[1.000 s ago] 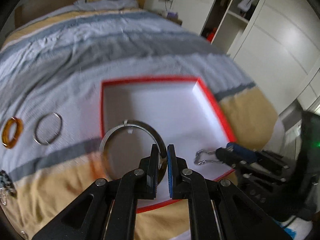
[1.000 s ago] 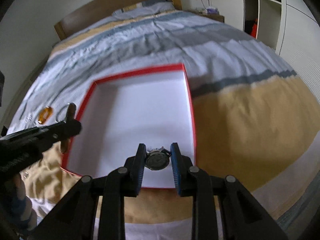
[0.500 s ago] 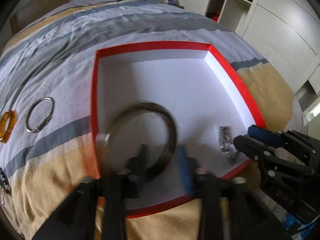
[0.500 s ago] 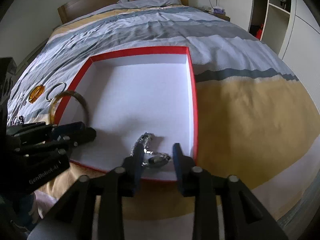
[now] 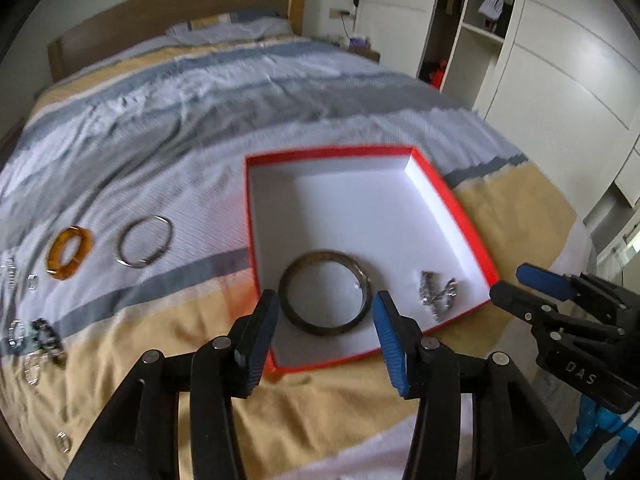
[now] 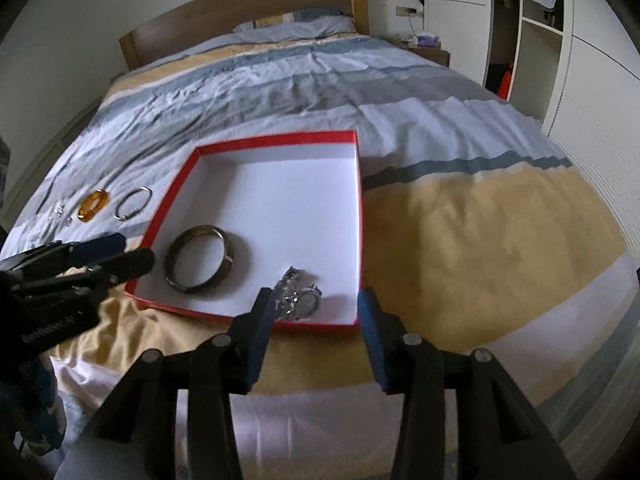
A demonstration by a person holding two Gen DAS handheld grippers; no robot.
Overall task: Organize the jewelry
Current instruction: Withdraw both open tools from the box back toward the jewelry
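Viewing left wrist: left gripper (image 5: 325, 326) jaws opening, nothing between them; dark bangle (image 5: 325, 297) lies flat, lower centre, inside red box (image 5: 452, 200). Rigid, likely slippery; grip across its rim.

Right wrist: right gripper (image 6: 316, 320) jaws opening, empty; watch (image 6: 301, 300) rests lower centre in box, limp links; grip its case.

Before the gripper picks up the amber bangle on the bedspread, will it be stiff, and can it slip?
The amber bangle looks like a thick, glossy closed ring, so it is probably rigid and should keep its shape. Its shiny surface may slip between pads. It lies flat on the soft bedspread, so rolling seems unlikely unless tipped on edge.
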